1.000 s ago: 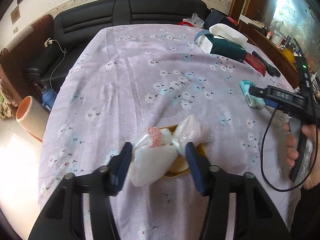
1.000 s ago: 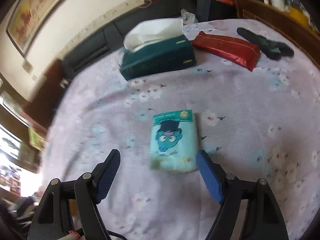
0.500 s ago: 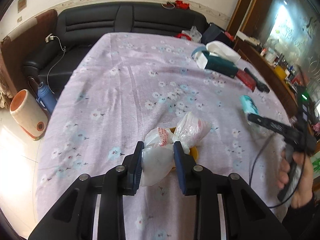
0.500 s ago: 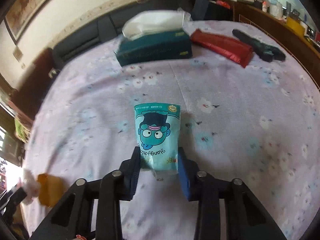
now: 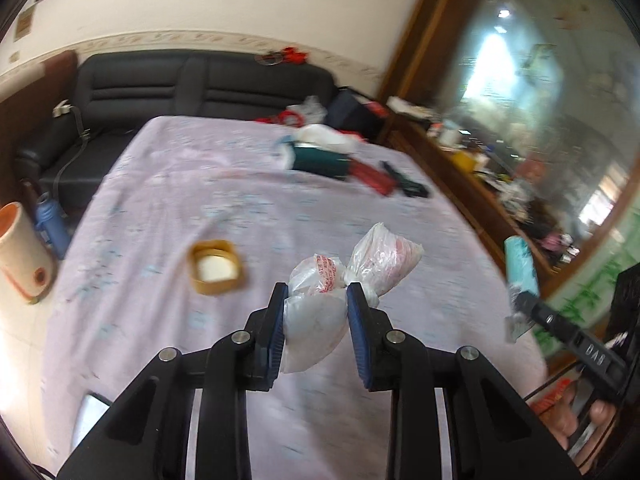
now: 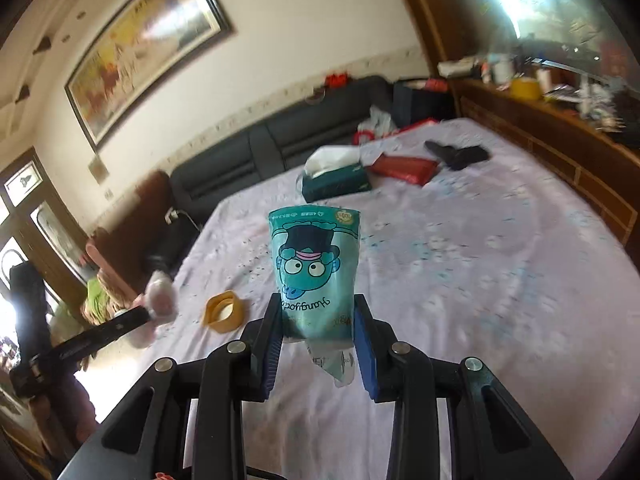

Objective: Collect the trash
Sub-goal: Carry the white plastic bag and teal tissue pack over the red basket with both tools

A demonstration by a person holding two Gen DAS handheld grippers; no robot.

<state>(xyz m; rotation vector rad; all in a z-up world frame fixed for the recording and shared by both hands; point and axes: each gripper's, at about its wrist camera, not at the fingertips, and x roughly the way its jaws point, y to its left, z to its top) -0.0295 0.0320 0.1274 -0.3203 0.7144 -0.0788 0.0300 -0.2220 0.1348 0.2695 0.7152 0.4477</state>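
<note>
Progress: left gripper (image 5: 316, 296) pinches knotted white plastic bag (image 5: 320, 312), lower centre; right gripper (image 6: 316, 312) pinches teal cartoon-printed tissue packet (image 6: 314, 268), centre. Both lifted off the table; binning remains, no bin visible.

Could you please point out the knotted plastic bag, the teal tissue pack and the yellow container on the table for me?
knotted plastic bag (image 5: 316, 320): left wrist view, white lower bulge between the pads.
teal tissue pack (image 6: 314, 276): right wrist view, printed cartoon face.
yellow container (image 5: 216, 267): left wrist view, white inside.
</note>
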